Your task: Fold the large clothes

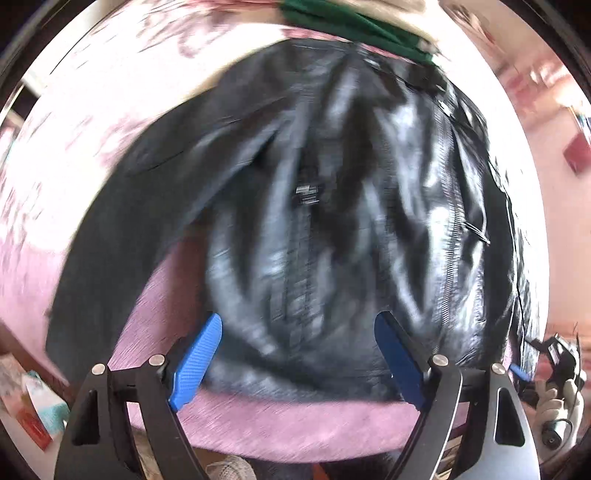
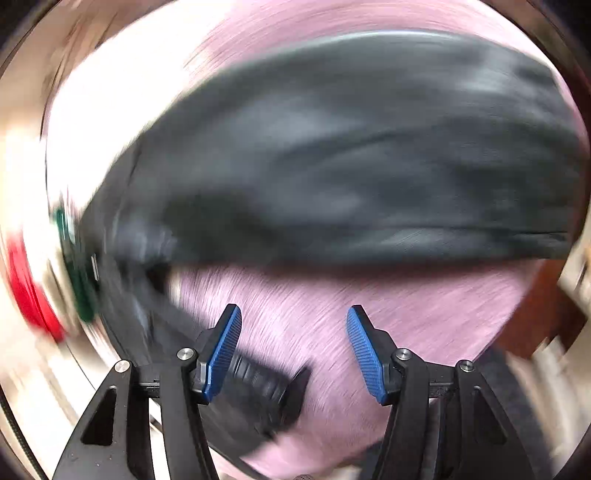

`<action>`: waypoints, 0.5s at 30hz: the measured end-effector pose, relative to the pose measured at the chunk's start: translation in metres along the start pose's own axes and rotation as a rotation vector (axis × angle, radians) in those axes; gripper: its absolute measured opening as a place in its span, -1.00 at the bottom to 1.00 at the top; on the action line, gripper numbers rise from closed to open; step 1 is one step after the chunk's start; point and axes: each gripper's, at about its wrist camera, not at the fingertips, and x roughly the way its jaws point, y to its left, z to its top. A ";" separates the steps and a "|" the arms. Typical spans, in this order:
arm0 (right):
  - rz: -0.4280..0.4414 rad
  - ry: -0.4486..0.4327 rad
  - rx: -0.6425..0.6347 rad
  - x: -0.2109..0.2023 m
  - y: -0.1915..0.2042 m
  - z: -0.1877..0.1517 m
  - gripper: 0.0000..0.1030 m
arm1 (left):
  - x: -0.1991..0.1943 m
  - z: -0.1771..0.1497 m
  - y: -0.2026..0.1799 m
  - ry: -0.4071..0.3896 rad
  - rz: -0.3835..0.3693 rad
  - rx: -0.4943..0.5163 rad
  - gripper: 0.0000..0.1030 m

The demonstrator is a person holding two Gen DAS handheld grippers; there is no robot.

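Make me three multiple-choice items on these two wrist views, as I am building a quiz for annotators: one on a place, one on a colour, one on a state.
1. Where does the black jacket lie?
A. On a pink cover
B. On a wooden chair
C. In a basket

2. What colour is the garment beyond the jacket's far edge?
A. Yellow
B. Green
C. Orange

3. How does the left gripper stand?
A. Shut on a sleeve
B. Shut on nothing
C. Open, holding nothing

Answers: 1 A, the pink cover shows all round the jacket. 2 B, a green strip lies along the top of the left wrist view. 3 C, the blue pads stand wide apart above the jacket.
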 end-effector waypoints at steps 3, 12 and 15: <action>0.178 -0.057 0.180 -0.015 -0.038 0.022 0.19 | 0.034 0.026 -0.040 -0.021 0.017 0.060 0.64; 0.306 -0.337 0.160 -0.066 -0.042 0.030 -0.85 | 0.132 0.052 -0.107 0.004 0.085 0.185 0.65; 0.302 -0.202 0.144 -0.051 -0.049 0.039 -0.52 | 0.146 0.054 -0.103 0.012 0.108 0.167 0.80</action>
